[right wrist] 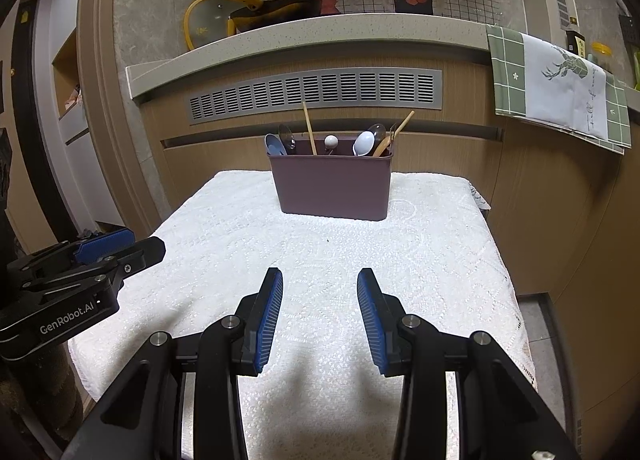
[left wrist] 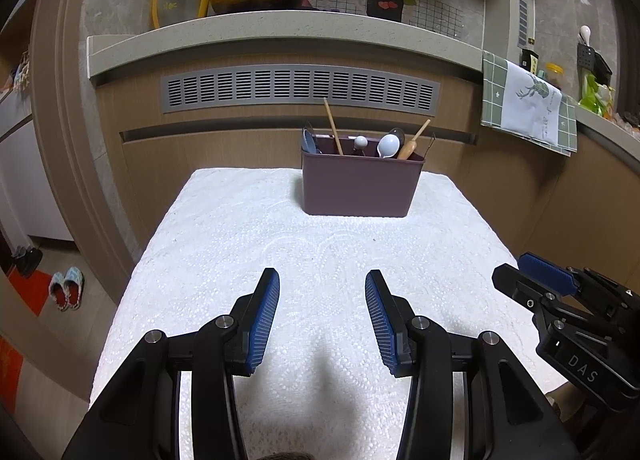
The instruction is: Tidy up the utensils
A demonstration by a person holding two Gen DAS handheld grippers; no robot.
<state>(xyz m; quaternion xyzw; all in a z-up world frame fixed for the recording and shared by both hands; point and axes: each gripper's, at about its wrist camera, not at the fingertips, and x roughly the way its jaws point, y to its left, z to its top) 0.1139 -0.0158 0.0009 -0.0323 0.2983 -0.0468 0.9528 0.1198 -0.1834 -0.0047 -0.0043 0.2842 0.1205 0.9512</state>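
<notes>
left wrist view shows a table point(left wrist: 248, 244) under a white lace cloth, standing in front of a wood-panelled counter point(left wrist: 280, 31) with a grey vent point(left wrist: 300, 89) in its face. at the far end of the cloth, a little right of centre, stands a maroon bin point(left wrist: 360, 185), upright, with the utensils in it: a blue spoon point(left wrist: 309, 141) at its left end, a thin wooden stick point(left wrist: 333, 125) leaning left, a small white knob point(left wrist: 361, 141) in the middle, a white spoon point(left wrist: 388, 145) and a wooden-handled tool point(left wrist: 412, 141) leaning right. the bin sits well ahead of the left gripper point(left wrist: 322, 280), almost straight along the line between its fingers, well apart from them. the blue pads point(left wrist: 266, 320) are spread wide, released, holding nothing and touching nothing; only bare cloth shows between them. the right gripper point(left wrist: 520, 272) enters at the right edge, level with the left one, near the table's right side.

in the right wrist view the bin point(right wrist: 334, 187) again stands at the far end of the cloth, just left of the midline, well ahead of the right gripper point(right wrist: 320, 278). its pads point(right wrist: 372, 320) also stand wide apart, empty, above the cloth. the left gripper point(right wrist: 140, 248) shows at the left edge over the table's left side. a green checked towel point(right wrist: 560, 87) hangs off the counter on the right, and a yellow-rimmed lid point(right wrist: 202, 27) and a dark pan point(right wrist: 280, 11) rest on top of it.
</notes>
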